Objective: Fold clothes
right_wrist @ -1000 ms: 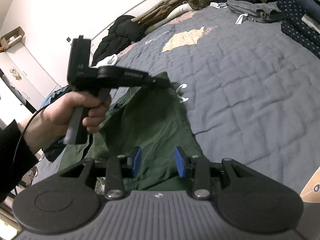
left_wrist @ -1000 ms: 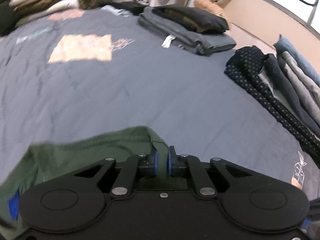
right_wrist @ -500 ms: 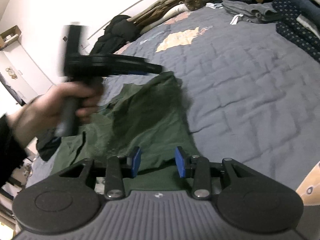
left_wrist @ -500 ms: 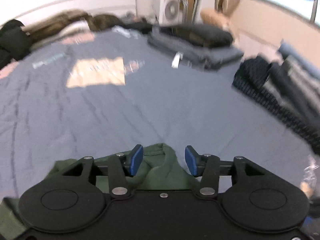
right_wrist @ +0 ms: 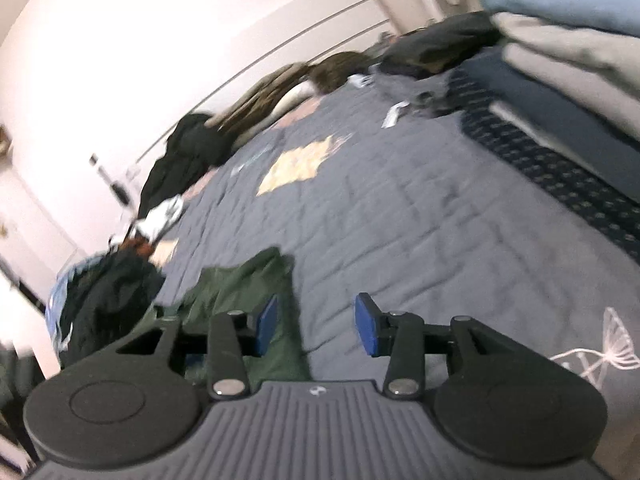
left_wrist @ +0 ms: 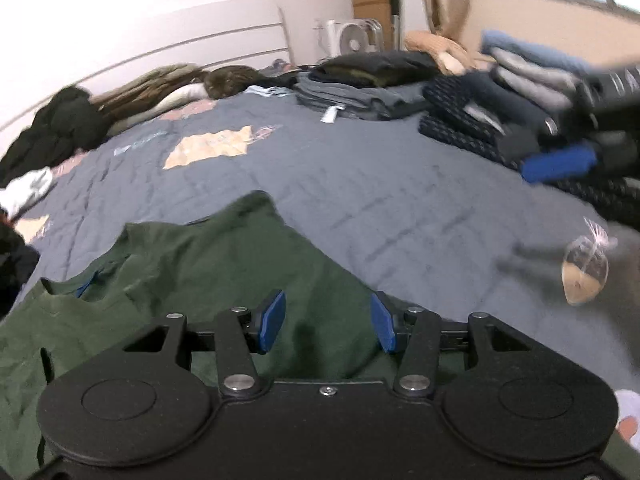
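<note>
A dark green shirt (left_wrist: pixel 208 280) lies spread on the grey-blue bed cover (left_wrist: pixel 360 184), one corner pointing away from me. My left gripper (left_wrist: pixel 327 322) hovers open above the shirt's near part, nothing between its blue pads. The right gripper, blurred, shows at the right edge of the left wrist view (left_wrist: pixel 560 162), over the folded stacks. In the right wrist view the green shirt (right_wrist: pixel 244 296) lies low and left; my right gripper (right_wrist: pixel 316 324) is open, over the shirt's right edge and the cover.
Folded clothes are stacked at the right (left_wrist: pixel 500 92) and back (left_wrist: pixel 360 80). Dark unfolded garments (left_wrist: pixel 52 128) are piled along the headboard and left side. A small plastic bag (left_wrist: pixel 584 270) lies on the cover at the right. A fan (left_wrist: pixel 352 40) stands beyond.
The left gripper opened and let go of the shirt corner, which dropped flat onto the bed. The left gripper then rose and pulled back. The right gripper swung up and to the right.
</note>
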Demonstrator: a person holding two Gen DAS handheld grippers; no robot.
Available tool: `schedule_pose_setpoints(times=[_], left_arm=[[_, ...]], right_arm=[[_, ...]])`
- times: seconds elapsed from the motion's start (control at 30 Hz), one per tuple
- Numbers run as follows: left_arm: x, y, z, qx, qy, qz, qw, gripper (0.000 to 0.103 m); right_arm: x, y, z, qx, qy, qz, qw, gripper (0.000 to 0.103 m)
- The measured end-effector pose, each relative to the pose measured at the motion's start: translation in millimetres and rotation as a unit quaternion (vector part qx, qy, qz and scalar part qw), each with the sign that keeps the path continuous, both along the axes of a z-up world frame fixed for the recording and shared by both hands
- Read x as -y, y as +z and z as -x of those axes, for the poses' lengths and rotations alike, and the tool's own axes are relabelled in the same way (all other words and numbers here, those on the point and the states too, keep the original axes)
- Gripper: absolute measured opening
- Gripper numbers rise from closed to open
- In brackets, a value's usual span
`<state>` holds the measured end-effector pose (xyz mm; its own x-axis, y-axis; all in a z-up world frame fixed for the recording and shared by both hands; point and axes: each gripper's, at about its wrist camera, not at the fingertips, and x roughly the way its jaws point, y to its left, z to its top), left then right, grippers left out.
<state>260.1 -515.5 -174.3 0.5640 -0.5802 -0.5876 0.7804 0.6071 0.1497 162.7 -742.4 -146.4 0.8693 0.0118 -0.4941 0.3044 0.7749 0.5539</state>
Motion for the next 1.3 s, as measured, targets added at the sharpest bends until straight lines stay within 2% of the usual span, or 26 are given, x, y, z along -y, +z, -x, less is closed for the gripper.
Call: schedule_pose_setpoints(times=[0.1,0.2,0.3,0.4,0.47,0.53,0.67,0.77,0.83,0.87,0.97,1.0,1.03,1.13,1.23,1.3], left_arm=[[11.3,-7.0,15.8,0.057,-0.024,-0.041,0.9972,0.047],[20.9,-18.9,25.0,0.107,-0.049,-0.089,0.9891,0.047],[28.7,-28.8,27.3,0.118,-0.072,-0.124,0.9826,0.047],[33.1,-37.2,24.9,0.124,-0.079,-0.14,0.9792,0.047],[35.2,-44.0,26.0,0.135,-0.09,-0.156,0.9744,0.043],[36.8,-47.6,24.4,0.13,-0.095,-0.153,0.975,0.015],[42.1,-43.8,15.7,0.098,-0.085,-0.108,0.9857,0.009],[49.7,-34.0,10.8,0.073,-0.073,-0.062,0.9927,0.008],[57.0,-30.3,11.0,0.063,-0.064,-0.047,0.9949,0.008],[61.6,-31.6,11.9,0.061,-0.062,-0.052,0.9949,0.008],[72.4,-49.9,18.6,0.072,-0.075,-0.124,0.9867,0.013],[69.7,-52.2,23.3,0.088,-0.08,-0.131,0.9842,0.017],[65.8,-52.0,26.7,0.097,-0.084,-0.134,0.9827,0.026],[42.5,-33.2,27.3,0.073,-0.083,-0.104,0.9885,0.049],[19.8,-4.9,14.7,0.048,-0.069,-0.054,0.995,0.057],[15.3,13.6,-15.7,0.015,-0.037,-0.021,0.999,0.057]], right_arm=[[6.7,-4.7,2.0,-0.004,-0.003,-0.007,1.0,0.045],[5.4,-8.0,-1.1,-0.005,0.011,-0.006,1.0,0.045],[1.6,-7.9,-4.5,-0.005,0.029,-0.006,1.0,0.046],[1.8,-8.7,-3.7,-0.004,0.033,-0.007,0.999,0.047],[2.5,-9.3,-3.2,-0.005,0.033,-0.008,0.999,0.048],[3.3,-9.9,-2.7,-0.005,0.033,-0.009,0.999,0.048],[4.8,-11.1,-1.6,-0.006,0.033,-0.01,0.999,0.048],[5.8,-11.4,-0.7,-0.005,0.032,-0.011,0.999,0.048],[6.3,-11.7,-0.5,-0.005,0.032,-0.011,0.999,0.048],[6.5,-11.8,-0.4,-0.005,0.032,-0.011,0.999,0.048],[7.0,-12.3,-0.2,-0.006,0.032,-0.011,0.999,0.048],[7.0,-12.7,-0.3,-0.008,0.033,-0.011,0.999,0.049],[6.9,-13.0,-0.4,-0.009,0.034,-0.01,0.999,0.049],[8.2,-14.6,0.0,-0.012,0.034,-0.01,0.999,0.049],[9.7,-15.6,0.4,-0.014,0.032,-0.013,0.999,0.049],[10.4,-16.2,0.6,-0.014,0.03,-0.016,0.999,0.049]])
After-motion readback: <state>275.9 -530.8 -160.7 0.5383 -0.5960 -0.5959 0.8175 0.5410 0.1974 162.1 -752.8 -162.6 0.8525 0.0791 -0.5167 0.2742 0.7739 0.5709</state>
